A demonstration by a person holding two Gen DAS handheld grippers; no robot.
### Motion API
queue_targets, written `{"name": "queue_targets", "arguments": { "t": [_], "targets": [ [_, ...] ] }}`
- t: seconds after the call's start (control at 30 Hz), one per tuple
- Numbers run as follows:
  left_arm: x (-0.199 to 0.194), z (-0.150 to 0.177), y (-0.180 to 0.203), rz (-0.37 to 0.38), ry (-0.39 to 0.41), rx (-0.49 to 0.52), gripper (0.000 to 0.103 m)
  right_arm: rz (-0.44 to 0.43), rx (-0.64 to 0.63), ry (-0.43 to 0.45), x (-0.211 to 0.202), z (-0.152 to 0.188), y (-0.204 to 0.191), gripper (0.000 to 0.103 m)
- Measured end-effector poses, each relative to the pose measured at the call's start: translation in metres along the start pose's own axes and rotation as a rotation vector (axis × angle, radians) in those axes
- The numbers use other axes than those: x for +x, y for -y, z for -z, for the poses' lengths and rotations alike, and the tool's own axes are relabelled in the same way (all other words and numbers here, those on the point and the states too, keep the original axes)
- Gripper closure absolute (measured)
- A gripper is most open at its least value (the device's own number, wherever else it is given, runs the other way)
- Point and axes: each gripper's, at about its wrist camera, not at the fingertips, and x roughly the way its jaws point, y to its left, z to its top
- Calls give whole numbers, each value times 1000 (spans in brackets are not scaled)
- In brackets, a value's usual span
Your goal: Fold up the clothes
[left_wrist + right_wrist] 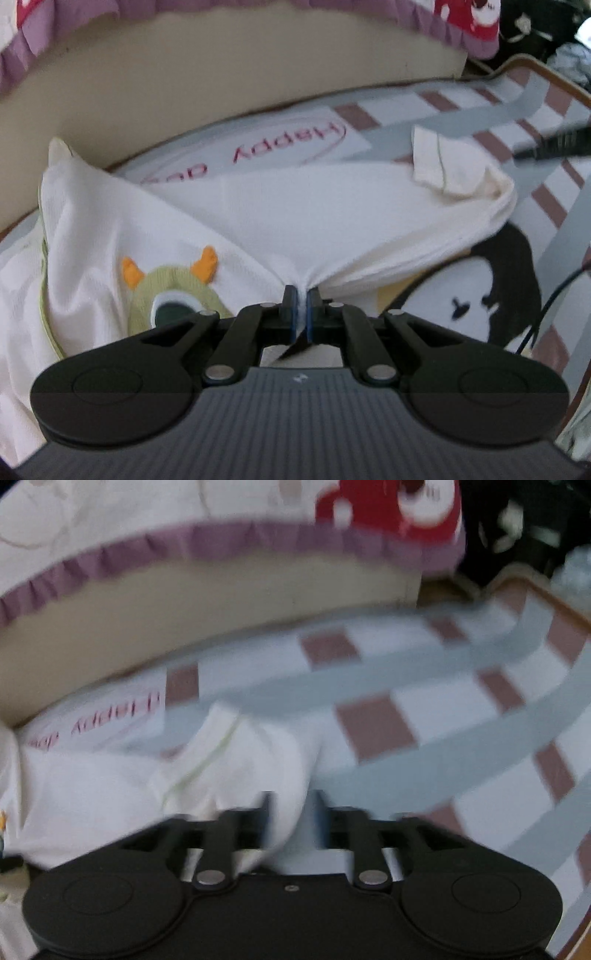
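- We see a play mat (546, 110) with grey bands, white fields and brownish-red squares, edged in tan.
- We read mirrored pink lettering, "Happy" (288, 142), inside a pink oval on the mat.
- We note a cartoon penguin figure (476, 291) printed on the mat, black and white.
- We find a beige bed base (221, 70) running along the mat's far edge.
- We observe a bedspread with a purple frill (184, 548) and a red print hanging over that base.
- We see a thin black cable (550, 306) at the right.
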Motion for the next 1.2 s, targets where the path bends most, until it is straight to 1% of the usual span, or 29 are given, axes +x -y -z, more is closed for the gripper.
{"name": "queue_targets", "arguments": {
  "t": [0.03,0.07,0.17,0.2,0.3,0.33,0.37,0.4,0.43,0.47,0.5,0.53,0.63,0.7,0.77,0.83,0.87,0.9,0.93,0.97,1.0,1.03,1.1,1.17,1.2],
  "targets": [
    [2,1,0,-2,-7,4,98,-23,-8,29,-1,-1,0,37],
    [4,3,0,-7,-11,6,98,-60,-18,32,2,-1,-2,37],
    [5,5,1,-26,-7,15,98,-156,-103,-47,19,2,-14,35],
    [5,5,1,-32,-5,21,98,-133,-140,-69,27,4,-19,34],
    [5,6,3,-49,0,39,98,16,-249,-125,55,12,-30,35],
    [5,6,4,-55,2,45,98,36,-259,-139,61,14,-29,35],
    [5,6,4,-61,4,51,98,27,-247,-141,62,13,-25,35],
    [6,7,5,-64,4,57,98,11,-232,-136,63,12,-20,43],
    [6,6,6,-62,9,69,98,-23,-204,-115,64,8,-14,75],
    [5,5,8,-58,22,88,98,-51,-176,-88,63,4,-8,93],
    [5,4,11,-54,36,107,98,-61,-147,-39,61,-3,-4,97],
    [6,2,13,-49,38,118,98,-64,-121,20,56,-10,0,97],
    [18,-5,22,-30,4,118,98,-2,-109,281,22,-34,0,97],
    [26,-10,27,-17,-18,117,98,27,-90,414,3,-44,2,97],
    [33,-15,33,-4,-41,116,98,44,-53,476,-4,-45,14,97],
    [41,-19,38,9,-64,116,98,67,-9,504,-3,-43,31,97],
    [45,-22,41,16,-75,115,84,108,34,462,9,-41,46,97],
    [49,-24,44,22,-86,115,59,148,77,419,21,-39,61,97],
    [53,-27,47,29,-98,115,53,188,120,376,34,-37,76,97],
    [57,-29,50,35,-109,114,55,217,163,337,45,-35,90,96],
    [56,-29,51,40,-106,128,54,211,202,309,52,-30,103,97],
    [48,-26,49,41,-83,160,54,198,224,274,56,-27,112,97],
    [32,-19,46,44,-38,223,53,215,226,213,60,-26,119,97],
    [16,-14,40,45,-2,270,51,244,243,197,57,-27,120,91],
    [9,-14,32,39,-2,261,51,257,253,195,56,-28,120,87]
  ]
}}
